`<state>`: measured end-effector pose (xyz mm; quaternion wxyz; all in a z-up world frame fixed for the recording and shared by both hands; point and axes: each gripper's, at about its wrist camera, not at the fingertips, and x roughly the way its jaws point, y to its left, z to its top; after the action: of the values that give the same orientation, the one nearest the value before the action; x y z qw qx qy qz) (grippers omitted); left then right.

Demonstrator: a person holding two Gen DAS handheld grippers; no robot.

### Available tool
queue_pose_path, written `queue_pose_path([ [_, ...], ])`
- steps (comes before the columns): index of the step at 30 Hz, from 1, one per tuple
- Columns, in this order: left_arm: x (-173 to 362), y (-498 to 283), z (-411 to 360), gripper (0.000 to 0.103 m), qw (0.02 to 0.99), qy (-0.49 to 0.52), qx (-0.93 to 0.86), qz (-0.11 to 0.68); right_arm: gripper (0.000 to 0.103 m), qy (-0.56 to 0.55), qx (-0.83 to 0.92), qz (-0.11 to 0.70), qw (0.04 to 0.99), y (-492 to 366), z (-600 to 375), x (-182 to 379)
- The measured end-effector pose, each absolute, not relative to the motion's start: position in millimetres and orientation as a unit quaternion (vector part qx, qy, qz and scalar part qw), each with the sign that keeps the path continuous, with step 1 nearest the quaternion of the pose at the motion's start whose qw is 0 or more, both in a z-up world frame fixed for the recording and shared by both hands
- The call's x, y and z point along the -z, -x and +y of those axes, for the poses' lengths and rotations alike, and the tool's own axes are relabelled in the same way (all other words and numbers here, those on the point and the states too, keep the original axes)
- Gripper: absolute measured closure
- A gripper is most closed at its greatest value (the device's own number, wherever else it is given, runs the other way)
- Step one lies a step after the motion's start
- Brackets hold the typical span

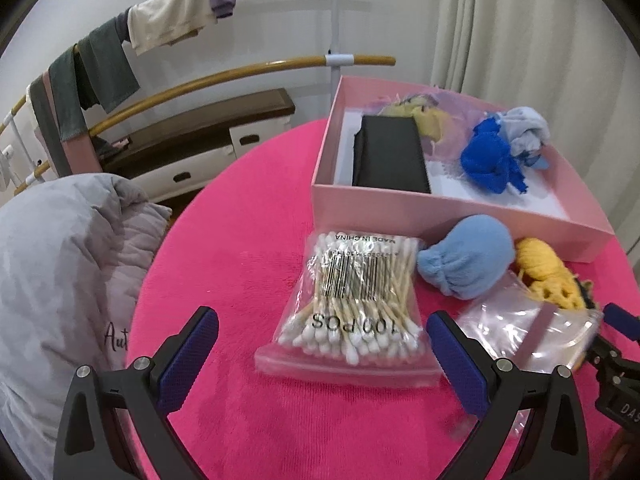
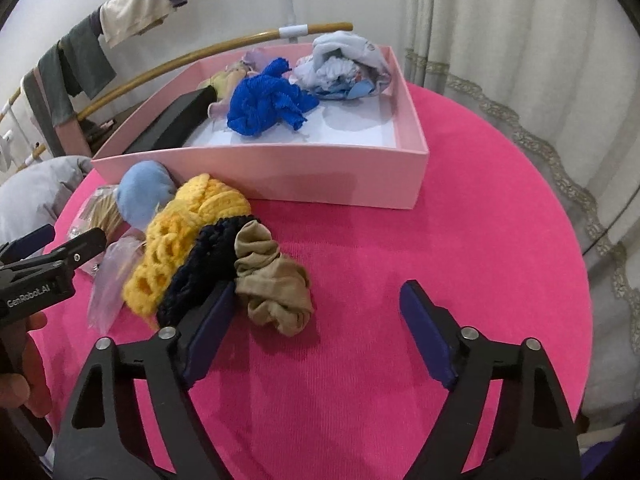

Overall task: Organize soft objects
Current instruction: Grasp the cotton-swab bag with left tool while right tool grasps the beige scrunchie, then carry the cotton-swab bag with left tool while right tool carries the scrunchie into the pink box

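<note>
The left gripper [image 1: 322, 344] hangs low with its blue-padded fingers spread wide, empty, just short of a clear zip bag of cotton swabs [image 1: 350, 308] lying flat. The right gripper [image 2: 316, 322] is likewise spread and holds nothing; its left pad sits against a black knitted piece [image 2: 204, 268].

Everything rests on a round surface [image 2: 420, 240] covered in bright pink, finely ribbed plush. The pink box [image 2: 280, 172], a shallow cardboard tray with a white floor, is the landmark. Inside it lie a crumpled royal-blue knit [image 2: 268, 104], a pale blue-and-white bundle [image 2: 344, 64], a yellowish soft item [image 1: 420, 114] and a flat black case [image 1: 390, 156]. Just in front of its near wall sit a rounded light-blue sock ball [image 1: 468, 260], a yellow open-weave crochet piece [image 2: 188, 232], the black knit and a wrinkled tan stocking [image 2: 272, 284], huddled together touching. A crinkled empty plastic bag [image 1: 520, 328] lies beside them.

Behind the box, cream curtains [image 2: 500, 20] hang; to its left, clothes drape a bamboo-railed rack [image 1: 160, 28], near a grey quilted cushion [image 1: 60, 260].
</note>
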<state>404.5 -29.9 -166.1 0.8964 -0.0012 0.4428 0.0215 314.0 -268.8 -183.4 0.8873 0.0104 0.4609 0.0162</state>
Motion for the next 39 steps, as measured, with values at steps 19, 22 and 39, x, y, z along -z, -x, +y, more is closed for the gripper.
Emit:
queue_pose_path([
  [19, 182.0, -420.5, -8.2, 0.053, 0.889, 0.028, 0.0, 0.457, 0.082, -0.021, -0.025, 0.449, 0.893, -309.0, -278.7, 176.4],
  [22, 176.1, -408.3, -7.2, 0.054, 0.891, 0.027, 0.0, 0.453, 0.082, -0.032, -0.028, 0.444, 0.895, -301.4, -281.4, 171.0],
  [39, 105.0, -304.5, -26.6, 0.054, 0.914, 0.009, 0.031, 0.404, 0.082, -0.048, -0.061, 0.41, 0.909, -261.1, -270.3, 131.8],
])
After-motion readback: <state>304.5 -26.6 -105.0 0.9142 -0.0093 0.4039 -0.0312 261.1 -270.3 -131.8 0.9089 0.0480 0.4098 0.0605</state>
